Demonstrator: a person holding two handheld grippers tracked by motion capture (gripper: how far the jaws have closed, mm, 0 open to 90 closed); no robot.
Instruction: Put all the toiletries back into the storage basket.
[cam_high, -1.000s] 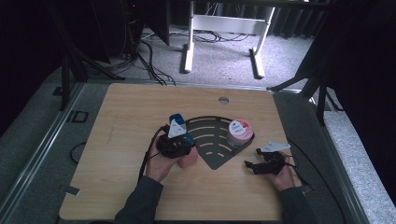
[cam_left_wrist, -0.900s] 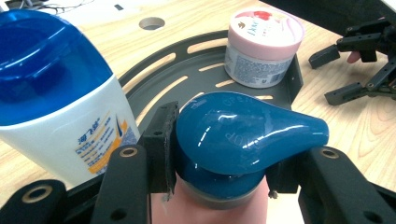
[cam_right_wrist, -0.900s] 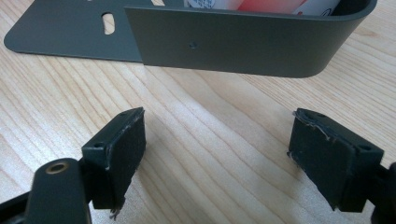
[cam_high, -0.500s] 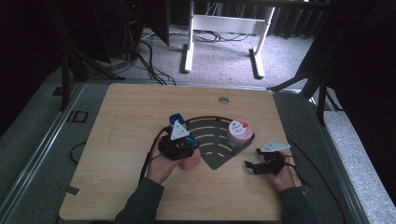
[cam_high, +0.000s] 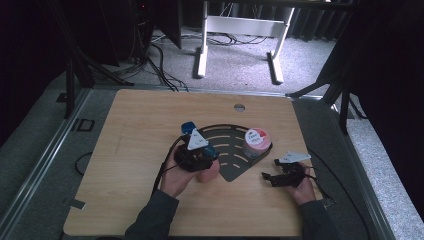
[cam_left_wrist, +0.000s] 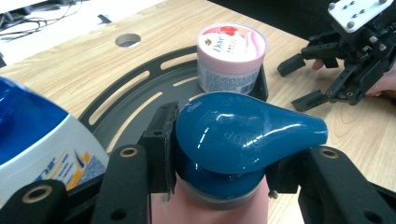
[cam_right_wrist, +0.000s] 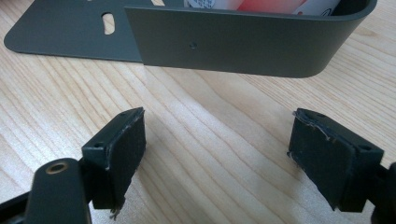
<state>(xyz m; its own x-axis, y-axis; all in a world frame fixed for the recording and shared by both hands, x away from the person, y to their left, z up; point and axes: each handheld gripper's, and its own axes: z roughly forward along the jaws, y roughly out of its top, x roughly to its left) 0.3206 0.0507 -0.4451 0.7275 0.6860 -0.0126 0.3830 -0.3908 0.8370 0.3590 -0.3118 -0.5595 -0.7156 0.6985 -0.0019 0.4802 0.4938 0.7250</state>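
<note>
The left gripper (cam_left_wrist: 219, 154) has its pads (cam_left_wrist: 161, 140) clamped on the teal cap (cam_left_wrist: 247, 133) of a pink bottle (cam_left_wrist: 210, 207), one pad on each side of the cap's collar. The left gripper view shows this grip close up, with a white and blue bottle (cam_left_wrist: 37, 140) just beside the jaw at the left edge. In the high view the same gripper (cam_high: 196, 156) hides most of the pink bottle (cam_high: 207, 175), which stands at the near left edge of the dark slotted tray (cam_high: 227, 142).

The right gripper (cam_right_wrist: 217, 154) has its jaws wide apart with nothing but bare wood between them. Its view shows the tray's low curved wall (cam_right_wrist: 243, 42) just ahead, apart from the pads. In the high view it (cam_high: 272, 176) sits near the table's right edge, close to the tray's right corner.

A pink-lidded jar (cam_high: 257, 141) stands in the tray's right corner against the wall; the left gripper view shows its lid (cam_left_wrist: 232, 39) and label plainly. The wooden table (cam_high: 130, 150) lies bare to the left and behind the tray, up to a round hole (cam_high: 239, 107) near the far edge.

Since the earlier frames the left gripper has shifted slightly toward the person; the right gripper and the jar lie as before.
</note>
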